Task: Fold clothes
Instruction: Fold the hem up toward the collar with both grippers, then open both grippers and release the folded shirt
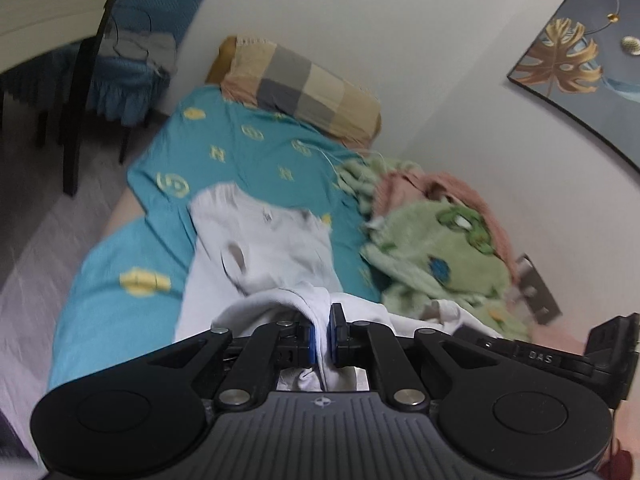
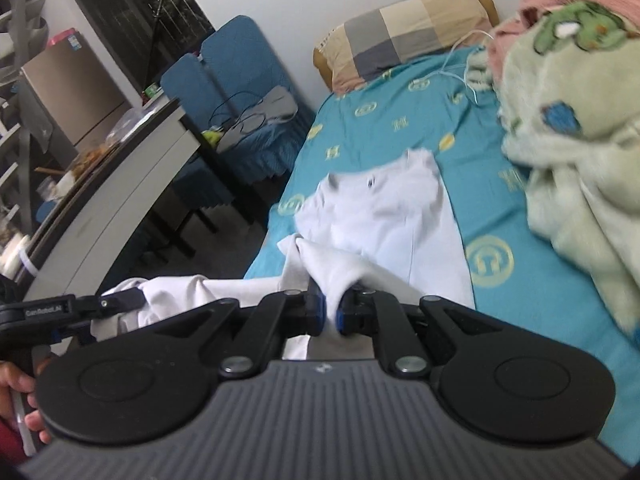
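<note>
A white T-shirt point(image 1: 276, 240) lies on the teal bedsheet point(image 1: 240, 148), its collar end toward the pillow. My left gripper point(image 1: 322, 340) is shut on a bunched fold of its near hem. In the right wrist view the same white T-shirt point(image 2: 384, 216) stretches away over the sheet, and my right gripper point(image 2: 330, 312) is shut on another gathered part of the near hem. The hem cloth hangs lifted between both grippers. The other gripper point(image 2: 72, 308) shows at the left edge with a hand point(image 2: 20, 392) under it.
A green plush blanket point(image 1: 436, 256) with pink cloth is heaped on the wall side of the bed. A checked pillow point(image 1: 304, 88) lies at the head. Blue-covered chairs point(image 2: 236, 92) and a white table point(image 2: 108, 192) stand beside the bed. A white cable point(image 2: 464, 68) trails near the pillow.
</note>
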{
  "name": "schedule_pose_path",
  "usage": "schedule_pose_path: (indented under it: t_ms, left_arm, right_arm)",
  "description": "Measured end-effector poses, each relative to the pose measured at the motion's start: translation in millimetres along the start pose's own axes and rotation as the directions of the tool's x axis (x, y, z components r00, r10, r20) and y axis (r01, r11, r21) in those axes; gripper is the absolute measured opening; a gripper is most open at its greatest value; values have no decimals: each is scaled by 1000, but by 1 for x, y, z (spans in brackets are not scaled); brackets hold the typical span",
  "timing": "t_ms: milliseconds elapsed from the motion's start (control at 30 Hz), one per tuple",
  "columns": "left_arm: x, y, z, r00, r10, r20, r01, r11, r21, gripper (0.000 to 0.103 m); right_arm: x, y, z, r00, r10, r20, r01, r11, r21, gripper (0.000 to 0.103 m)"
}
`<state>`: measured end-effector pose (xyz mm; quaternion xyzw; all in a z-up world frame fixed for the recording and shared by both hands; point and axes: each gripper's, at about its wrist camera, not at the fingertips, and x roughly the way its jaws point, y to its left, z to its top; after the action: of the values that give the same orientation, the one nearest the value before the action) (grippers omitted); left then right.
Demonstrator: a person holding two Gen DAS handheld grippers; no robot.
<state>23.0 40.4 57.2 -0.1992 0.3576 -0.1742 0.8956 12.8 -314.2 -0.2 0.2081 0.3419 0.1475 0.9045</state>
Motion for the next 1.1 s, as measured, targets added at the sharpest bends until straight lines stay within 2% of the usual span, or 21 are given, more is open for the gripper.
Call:
schedule_pose_path:
  t_ms: [100, 233, 400, 533, 667, 700, 767, 833, 900, 967, 1033, 1100]
  left_arm:
    - [55, 15, 25, 999, 47, 16, -47, 999, 1, 7]
    - [133, 42, 37, 996, 84, 2, -84, 996, 8, 7]
    - [222, 83, 32, 989, 130, -66, -130, 992, 0, 8]
    - [266, 106, 20, 978, 159, -131, -158, 987, 22, 9]
    - [266, 105, 17, 977, 164, -139, -160, 986, 41, 10]
    - [265, 105, 16, 976, 165, -140, -160, 986, 46, 13]
    - [265, 104, 15, 976, 167, -142, -161, 985, 55, 23]
    - [253, 97, 14, 975, 178, -136, -171, 983, 60, 47]
    - [233, 85, 10, 974, 194, -118, -186, 980, 72, 60]
    - [213, 78, 1, 976, 185, -118, -180, 982, 53, 69]
    - [194, 72, -8, 977, 175, -119, -172, 985, 31, 80]
    - [175, 65, -18, 979, 164, -119, -164, 986, 9, 82]
  right_arm:
    - [48, -12, 23, 999, -37, -13, 37, 999, -8, 10]
    - [118, -37, 41, 994, -96, -60, 95, 995, -16, 10]
    - [202, -74, 39, 976, -168, -140, 161, 985, -61, 10]
    - [246, -101, 26, 958, -197, -207, 187, 980, -67, 10]
    - [253, -106, 24, 954, -200, -224, 193, 980, -52, 11]
    - [250, -104, 26, 955, -202, -219, 196, 979, -51, 11]
    - [244, -99, 28, 956, -204, -210, 198, 979, -49, 12]
    - [236, -96, 29, 957, -202, -209, 199, 979, -36, 15]
    - [224, -92, 28, 958, -199, -207, 200, 980, -17, 30]
    - [205, -87, 27, 967, -190, -173, 195, 981, 17, 61]
    - [184, -80, 26, 975, -178, -131, 185, 982, 46, 65]
    - [164, -72, 22, 981, -169, -98, 178, 981, 83, 67]
